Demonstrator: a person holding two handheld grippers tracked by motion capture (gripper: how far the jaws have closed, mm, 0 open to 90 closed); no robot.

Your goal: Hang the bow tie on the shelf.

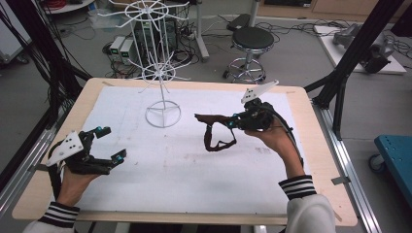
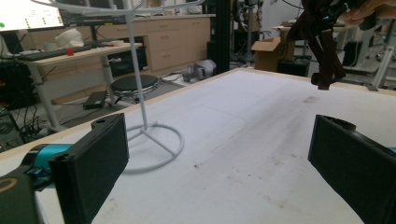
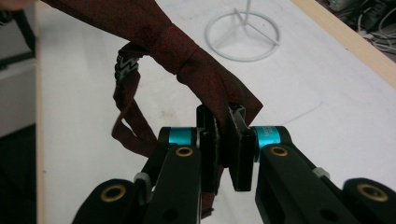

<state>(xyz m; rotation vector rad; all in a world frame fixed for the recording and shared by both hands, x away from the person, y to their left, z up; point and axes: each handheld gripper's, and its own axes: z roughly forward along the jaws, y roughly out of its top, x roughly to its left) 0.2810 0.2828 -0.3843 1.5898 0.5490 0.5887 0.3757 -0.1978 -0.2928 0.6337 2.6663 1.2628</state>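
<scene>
Slippage is the nearest worry: in the lower middle of the right gripper view, the right gripper (image 3: 226,149) has its jaws clamped on one wing of a dark red bow tie (image 3: 187,70), and only a narrow edge of the fabric sits between the pads. The bow and its neck strap (image 3: 128,126) hang free above the white table cover (image 3: 327,116), so a quick swing could tug the cloth out. In the high view the bow tie (image 1: 214,121) is right of centre, held off the table, while the left gripper (image 1: 108,143) waits at lower left, jaws wide apart and empty. Farther up, left of centre, stands the white wire display rack (image 1: 163,73). If the tie is meant for one of its thin arms, the dangling strap could snag a lower spoke, or a push from the gripper could tip the light stand on its ring base (image 1: 163,115).
</scene>
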